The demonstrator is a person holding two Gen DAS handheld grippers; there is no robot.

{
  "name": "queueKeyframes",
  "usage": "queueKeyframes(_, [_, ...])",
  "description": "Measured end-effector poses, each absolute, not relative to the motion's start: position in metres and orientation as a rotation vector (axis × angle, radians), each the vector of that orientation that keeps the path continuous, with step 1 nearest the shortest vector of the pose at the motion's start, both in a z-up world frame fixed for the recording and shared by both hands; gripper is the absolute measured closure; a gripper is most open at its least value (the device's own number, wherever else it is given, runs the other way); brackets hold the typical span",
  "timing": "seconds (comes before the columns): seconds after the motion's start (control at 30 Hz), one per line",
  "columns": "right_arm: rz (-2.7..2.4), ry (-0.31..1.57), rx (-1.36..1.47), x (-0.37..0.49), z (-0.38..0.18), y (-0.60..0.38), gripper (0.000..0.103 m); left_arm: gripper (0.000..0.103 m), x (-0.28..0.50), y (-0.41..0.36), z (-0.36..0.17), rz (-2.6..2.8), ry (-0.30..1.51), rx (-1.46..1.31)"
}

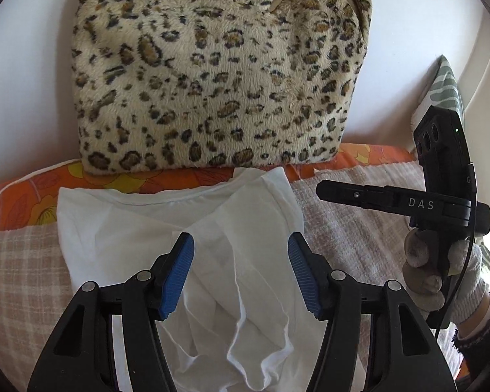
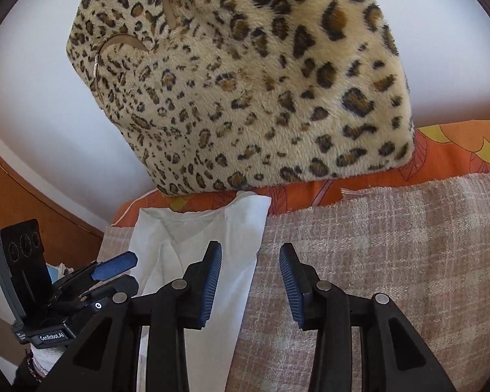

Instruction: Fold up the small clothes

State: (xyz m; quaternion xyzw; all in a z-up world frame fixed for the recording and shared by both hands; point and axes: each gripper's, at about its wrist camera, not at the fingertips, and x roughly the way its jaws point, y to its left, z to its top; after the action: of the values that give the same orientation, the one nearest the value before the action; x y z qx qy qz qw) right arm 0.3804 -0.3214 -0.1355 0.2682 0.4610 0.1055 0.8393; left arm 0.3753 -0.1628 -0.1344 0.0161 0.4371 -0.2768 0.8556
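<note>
A small white garment [image 1: 140,228] lies creased on the bed, its top edge against the orange pillow; in the right wrist view the garment [image 2: 192,245] is at the left. My left gripper [image 1: 241,261] hovers over its middle, blue pads apart, no cloth between them. My right gripper [image 2: 250,274] is open over the checked blanket just right of the garment's edge, its left pad above the cloth and nothing gripped. A gloved hand [image 1: 457,277] holds the right gripper [image 1: 323,192] beside the garment. The left gripper [image 2: 134,269] shows at the left.
A leopard-print plush cushion [image 1: 212,75] leans on the white wall behind the garment. Under it runs an orange floral pillow [image 1: 23,202]. A pink checked blanket [image 2: 392,245] covers the bed. A green striped cushion [image 1: 444,88] stands far right, wooden furniture [image 2: 32,196] far left.
</note>
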Motion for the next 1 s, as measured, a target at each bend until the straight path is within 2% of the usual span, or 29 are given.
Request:
queueKeyframes(0.13, [0.23,0.968,0.611,0.398,-0.145,-0.325,0.063,0.044,0.394,-0.176,-0.15,-0.565,0.935,0.105])
queueKeyframes(0.3, [0.238,0.974,0.61,0.412,-0.153,-0.323,0.063,0.044,0.413,-0.176,-0.167,-0.581,0.976,0.052])
queueKeyframes(0.33, [0.238,0.977,0.609,0.414,-0.155,-0.323,0.063,0.047,0.413,-0.176,-0.169,-0.578,0.974,0.053])
queueKeyframes(0.37, [0.234,0.981,0.607,0.417,-0.157,-0.322,0.063,0.061,0.413,-0.176,-0.171,-0.578,0.968,0.057])
queueKeyframes(0.4, [0.233,0.983,0.61,0.419,-0.159,-0.323,0.063,0.07,0.412,-0.176,-0.173,-0.573,0.963,0.065])
queueKeyframes(0.43, [0.234,0.982,0.62,0.42,-0.161,-0.325,0.063,0.09,0.411,-0.177,-0.176,-0.572,0.96,0.073])
queueKeyframes(0.53, [0.24,0.972,0.655,0.423,-0.165,-0.329,0.061,0.097,0.406,-0.177,-0.176,-0.56,0.918,0.112])
queueKeyframes(0.63, [0.244,0.964,0.677,0.422,-0.167,-0.332,0.055,0.098,0.402,-0.178,-0.177,-0.515,0.887,0.138])
queueKeyframes(0.83, [0.31,0.985,0.67,0.426,-0.171,-0.327,0.056,0.098,0.4,-0.175,-0.177,-0.51,0.882,0.138])
queueKeyframes(0.87, [0.32,0.996,0.652,0.428,-0.171,-0.322,0.06,0.098,0.401,-0.175,-0.177,-0.509,0.881,0.141])
queueKeyframes(0.93, [0.301,1.016,0.589,0.434,-0.171,-0.311,0.086,0.098,0.399,-0.175,-0.178,-0.508,0.878,0.142])
queueKeyframes(1.0, [0.249,1.025,0.525,0.44,-0.163,-0.306,0.099,0.098,0.399,-0.176,-0.177,-0.506,0.875,0.14])
